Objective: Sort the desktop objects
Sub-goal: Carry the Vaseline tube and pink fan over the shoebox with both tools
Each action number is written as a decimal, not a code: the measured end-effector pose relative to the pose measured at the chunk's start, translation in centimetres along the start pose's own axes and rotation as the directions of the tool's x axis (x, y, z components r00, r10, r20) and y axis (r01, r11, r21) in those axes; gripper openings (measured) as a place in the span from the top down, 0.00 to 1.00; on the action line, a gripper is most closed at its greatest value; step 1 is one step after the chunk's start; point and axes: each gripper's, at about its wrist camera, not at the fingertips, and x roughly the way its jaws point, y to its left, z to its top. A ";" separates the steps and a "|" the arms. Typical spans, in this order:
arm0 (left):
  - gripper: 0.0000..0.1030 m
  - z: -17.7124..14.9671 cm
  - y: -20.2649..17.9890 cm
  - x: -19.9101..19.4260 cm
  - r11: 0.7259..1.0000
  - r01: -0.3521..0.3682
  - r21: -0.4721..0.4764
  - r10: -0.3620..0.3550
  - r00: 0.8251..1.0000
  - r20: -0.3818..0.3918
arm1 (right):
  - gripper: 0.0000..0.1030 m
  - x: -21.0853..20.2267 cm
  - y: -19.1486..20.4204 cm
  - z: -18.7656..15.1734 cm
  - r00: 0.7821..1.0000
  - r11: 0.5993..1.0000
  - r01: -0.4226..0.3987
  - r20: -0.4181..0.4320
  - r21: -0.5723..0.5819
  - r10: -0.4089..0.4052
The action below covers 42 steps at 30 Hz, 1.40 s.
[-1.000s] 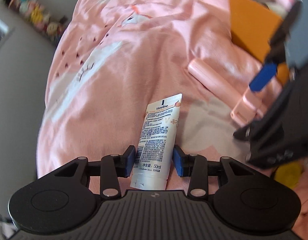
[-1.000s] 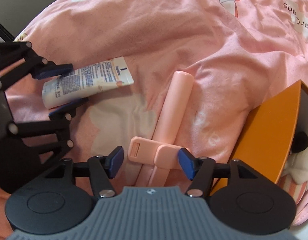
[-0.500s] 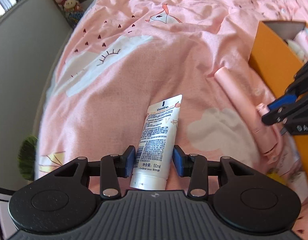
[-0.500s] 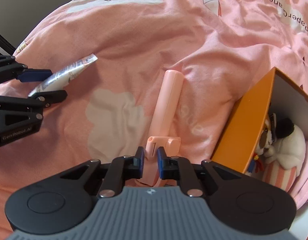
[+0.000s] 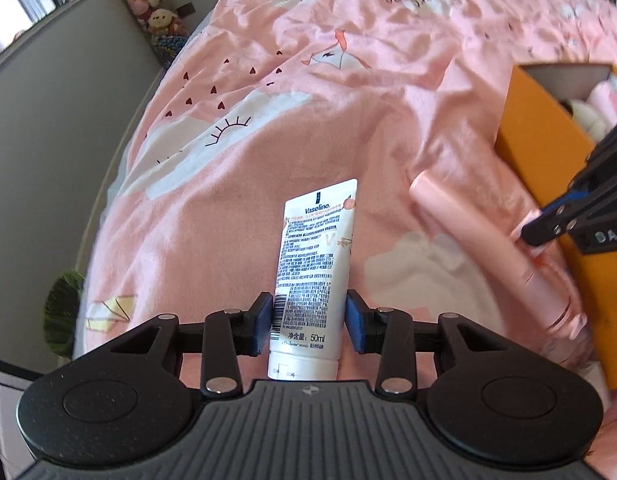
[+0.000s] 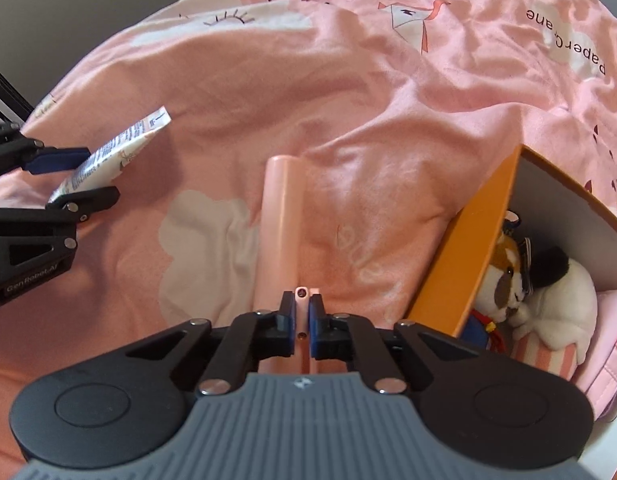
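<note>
A white Vaseline tube [image 5: 314, 256] stands between the blue pads of my left gripper [image 5: 310, 322]. The jaws are closing and press on its lower part. In the right wrist view the tube [image 6: 108, 156] hangs above the bedspread in that gripper [image 6: 74, 178]. My right gripper [image 6: 302, 320] is shut on the thin end piece of a pink selfie stick [image 6: 280, 216]. The stick's long body points away over the bed. From the left wrist view the stick [image 5: 468, 232] slants beside the right gripper [image 5: 548, 220].
An open orange box [image 6: 464, 252] sits to the right of the stick, holding a plush dog [image 6: 548, 292] and pink items. The pink printed bedspread [image 5: 308, 120] lies under everything. Its edge drops off at the left, with soft toys [image 5: 148, 4] by the wall.
My right gripper has closed from wide open onto the selfie stick's end piece and drawn it closer. The left gripper has risen and rolled with the tube still between its pads.
</note>
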 end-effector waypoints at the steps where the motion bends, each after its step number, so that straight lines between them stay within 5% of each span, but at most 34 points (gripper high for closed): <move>1: 0.57 -0.1 0.1 -0.5 0.999 0.021 -0.026 -0.021 1.000 0.008 | 0.94 -0.3 -0.1 -0.1 1.000 1.000 -0.015 0.000 0.004 0.015; 7: 0.57 -0.2 0.0 -4.1 0.969 0.187 -0.159 -0.177 0.981 0.077 | 0.94 -2.9 -0.4 -0.8 0.998 0.998 -0.056 0.034 0.029 0.055; 14: 0.57 -0.3 -1.4 -8.4 0.896 0.375 -0.237 -0.333 0.922 0.200 | 0.94 -10.2 -1.4 -2.1 0.986 0.994 -0.102 0.138 0.029 0.097; 22: 0.57 0.2 -5.1 -11.4 0.792 0.572 -0.214 -0.503 0.809 0.303 | 0.94 -17.8 -5.6 -7.0 0.977 0.996 -0.036 0.214 0.077 0.018; 28: 0.57 0.2 -9.0 -10.2 0.717 0.670 -0.194 -0.608 0.737 0.296 | 0.94 -18.0 -9.6 -11.0 0.984 0.981 0.107 0.124 0.160 -0.128; 34: 0.57 -0.5 -11.5 -8.6 0.698 0.688 -0.198 -0.637 0.723 0.268 | 0.94 -15.6 -11.6 -12.4 0.973 0.963 0.225 0.007 0.147 -0.229; 42: 0.57 -1.0 -11.5 -8.4 0.685 0.698 -0.212 -0.644 0.715 0.274 | 0.94 -12.2 -12.4 -11.5 0.964 0.964 0.247 -0.123 0.095 -0.235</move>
